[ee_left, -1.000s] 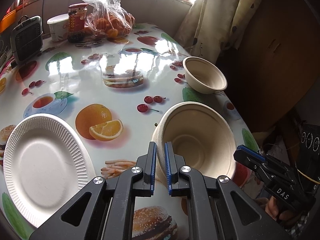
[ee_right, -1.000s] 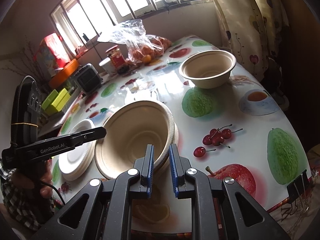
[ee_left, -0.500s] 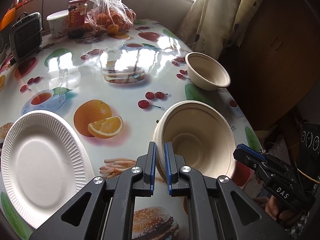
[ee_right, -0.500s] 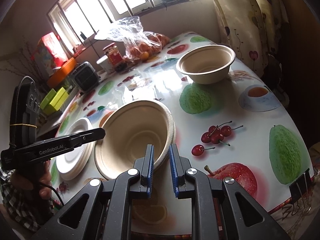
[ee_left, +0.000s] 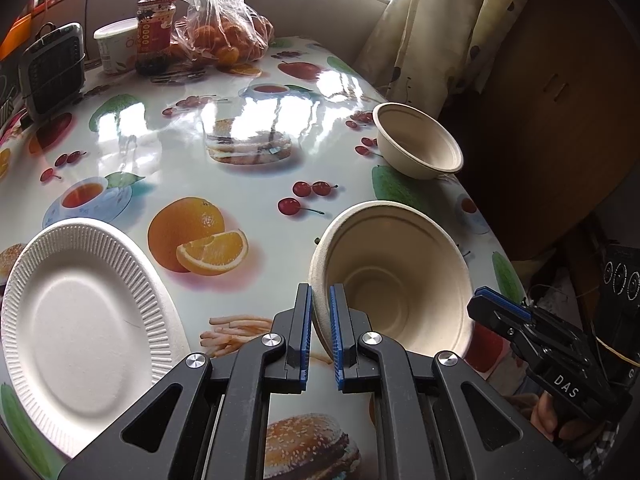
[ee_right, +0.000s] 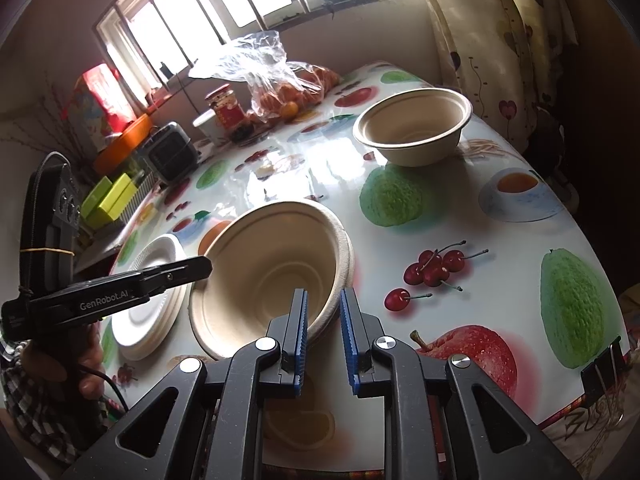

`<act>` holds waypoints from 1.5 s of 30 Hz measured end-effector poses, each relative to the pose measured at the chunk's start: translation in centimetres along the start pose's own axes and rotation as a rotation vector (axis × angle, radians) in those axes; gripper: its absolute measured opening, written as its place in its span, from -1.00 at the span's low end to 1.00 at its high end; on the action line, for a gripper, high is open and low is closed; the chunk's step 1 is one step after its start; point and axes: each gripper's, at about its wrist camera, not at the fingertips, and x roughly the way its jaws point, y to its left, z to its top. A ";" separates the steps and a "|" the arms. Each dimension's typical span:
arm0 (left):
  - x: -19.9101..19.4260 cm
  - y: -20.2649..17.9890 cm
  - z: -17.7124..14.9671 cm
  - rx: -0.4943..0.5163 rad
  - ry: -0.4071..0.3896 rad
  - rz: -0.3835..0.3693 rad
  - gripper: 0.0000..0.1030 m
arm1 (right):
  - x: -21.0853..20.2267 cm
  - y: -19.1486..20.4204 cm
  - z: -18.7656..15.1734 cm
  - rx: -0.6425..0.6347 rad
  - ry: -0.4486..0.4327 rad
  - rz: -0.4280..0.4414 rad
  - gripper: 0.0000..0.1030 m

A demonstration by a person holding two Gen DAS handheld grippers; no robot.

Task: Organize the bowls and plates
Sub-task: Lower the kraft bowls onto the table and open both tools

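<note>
- My right claw (ee_right: 322, 330) has spread since a moment ago, its pads now off the stacked bowls' (ee_right: 272, 268) rim.
- My left claw (ee_left: 319, 330) still pinches that rim, bowls tilted above the table (ee_left: 248, 200).

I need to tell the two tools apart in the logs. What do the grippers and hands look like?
Both are black, with silver pivot bolts and blue ribbed pads on the jaws. The left gripper reads "GenRobot.AI", has a yellow band and a black cable; the right gripper reads "DAS". Both hands are bare, with checked sleeves.
</note>
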 end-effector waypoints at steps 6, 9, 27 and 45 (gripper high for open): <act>0.0 0.0 -0.1 -0.001 0.001 0.001 -0.83 | 0.0 0.0 0.0 0.001 -0.001 0.000 -0.67; 0.0 0.0 -0.1 0.001 0.000 0.001 -0.82 | 0.0 0.0 -0.1 0.001 -0.002 0.000 -0.67; -0.2 -0.2 0.0 0.018 -0.012 0.017 -0.74 | 0.0 -0.1 0.0 0.003 -0.006 -0.001 -0.66; -1.0 -0.5 0.8 0.040 -0.040 0.060 -0.41 | -0.6 0.0 1.0 0.002 -0.022 -0.008 -0.38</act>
